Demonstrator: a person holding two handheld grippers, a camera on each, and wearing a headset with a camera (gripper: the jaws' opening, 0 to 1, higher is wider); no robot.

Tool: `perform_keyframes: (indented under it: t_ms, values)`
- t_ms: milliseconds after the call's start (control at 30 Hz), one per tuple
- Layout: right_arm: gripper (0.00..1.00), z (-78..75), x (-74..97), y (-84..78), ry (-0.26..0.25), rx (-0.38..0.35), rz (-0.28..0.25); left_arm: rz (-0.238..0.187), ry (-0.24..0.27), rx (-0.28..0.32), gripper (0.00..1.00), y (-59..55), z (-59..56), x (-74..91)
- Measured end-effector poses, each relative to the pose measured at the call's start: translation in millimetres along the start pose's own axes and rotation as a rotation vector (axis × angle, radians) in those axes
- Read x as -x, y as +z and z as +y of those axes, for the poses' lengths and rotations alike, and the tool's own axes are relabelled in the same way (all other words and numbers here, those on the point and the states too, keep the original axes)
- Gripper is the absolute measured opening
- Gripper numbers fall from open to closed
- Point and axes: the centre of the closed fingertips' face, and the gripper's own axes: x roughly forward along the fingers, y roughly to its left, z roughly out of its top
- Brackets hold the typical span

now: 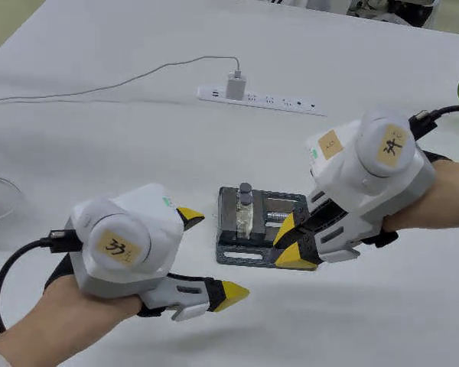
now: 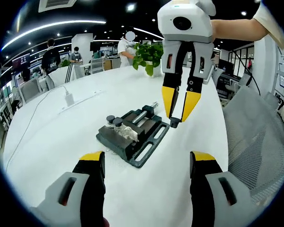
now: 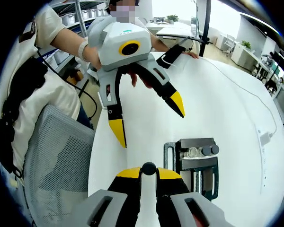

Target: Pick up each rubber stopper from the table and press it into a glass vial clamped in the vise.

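The right gripper (image 2: 178, 108) is pinched nearly closed on a dark rubber stopper (image 3: 148, 168), hanging just beside the near end of the black vise (image 1: 231, 252) on the white table (image 1: 122, 145). The vise clamps a row of glass vials (image 1: 245, 218), two already capped dark. The left gripper (image 1: 214, 254) hovers near the vise, spread wide and empty.

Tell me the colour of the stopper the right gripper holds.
Dark grey, nearly black stopper, best in the right gripper view.
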Motion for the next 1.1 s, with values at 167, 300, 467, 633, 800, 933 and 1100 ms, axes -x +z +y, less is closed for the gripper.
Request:
perform_keyframes:
  t_ms: [167, 300, 467, 633, 800, 933, 1100]
  values:
    - [0.07, -4.6, 0.3, -5.8, 0.029, -0.044, 0.022, -0.007, 0.045, 0.038, 0.81, -5.4, 10.3, 5.2]
    - [0.07, -18.9, 0.5, -6.4, -0.011, 0.032, 0.041, -0.02, 0.083, 0.081, 0.92, -6.9, 18.2, 8.1]
    - [0.07, -36.6, 2.1, -5.2, -0.011, 0.079, 0.064, -0.019, 0.101, 0.091, 0.99, -9.1, 21.2, 10.6]
    - [0.07, -53.2, 3.8, 2.4, -0.024, 0.156, 0.09, -0.015, 0.11, 0.104, 0.99, -11.3, 22.6, 11.7]
    - [0.07, -66.9, 2.4, 7.0, -0.025, 0.235, 0.132, -0.016, 0.113, 0.113, 0.99, -11.7, 21.7, 12.1]
    - [0.07, -69.5, 0.0, 8.7, -0.024, 0.317, 0.172, -0.012, 0.118, 0.12, 0.99, -13.4, 21.9, 12.3]
    - [0.06, -69.3, -6.2, 8.4, -0.003, 0.422, 0.203, -0.008, 0.118, 0.121, 0.99, -14.9, 20.7, 13.0]
